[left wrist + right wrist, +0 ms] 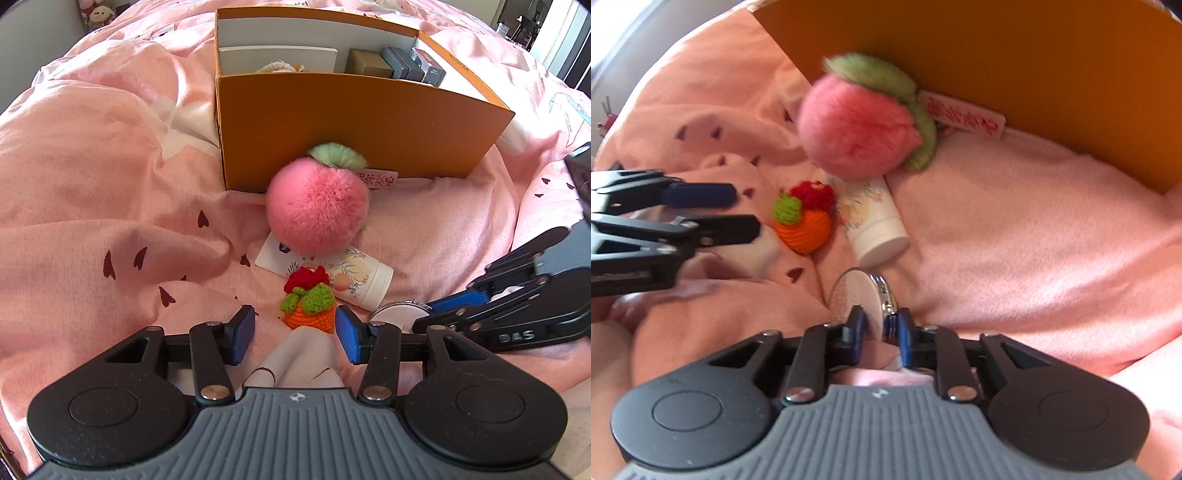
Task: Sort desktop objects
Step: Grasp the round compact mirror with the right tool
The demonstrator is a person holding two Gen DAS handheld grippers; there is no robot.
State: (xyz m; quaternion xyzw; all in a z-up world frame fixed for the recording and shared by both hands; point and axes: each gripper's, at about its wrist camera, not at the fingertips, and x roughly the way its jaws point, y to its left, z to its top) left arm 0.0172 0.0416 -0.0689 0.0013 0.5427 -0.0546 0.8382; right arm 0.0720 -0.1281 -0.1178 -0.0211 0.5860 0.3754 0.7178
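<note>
R gripper (881, 326) clamped on the round compact mirror (858, 295), fingers pinching its rim, disc standing on edge & sticking out ahead of the tips, hinge side by the right-hand finger. L gripper (293, 330) released, nothing gripped: crochet carrot (309, 308) sits just ahead, btwn the tips & nearer the right pad. White tube (364, 282) lies past it, long axis slanting off to the right. Pink pompom (317, 205) further ahead, touching the orange box (351, 125) on the bed. Box lies straight ahead of both, so I'd guess mirror goes there next.
</note>
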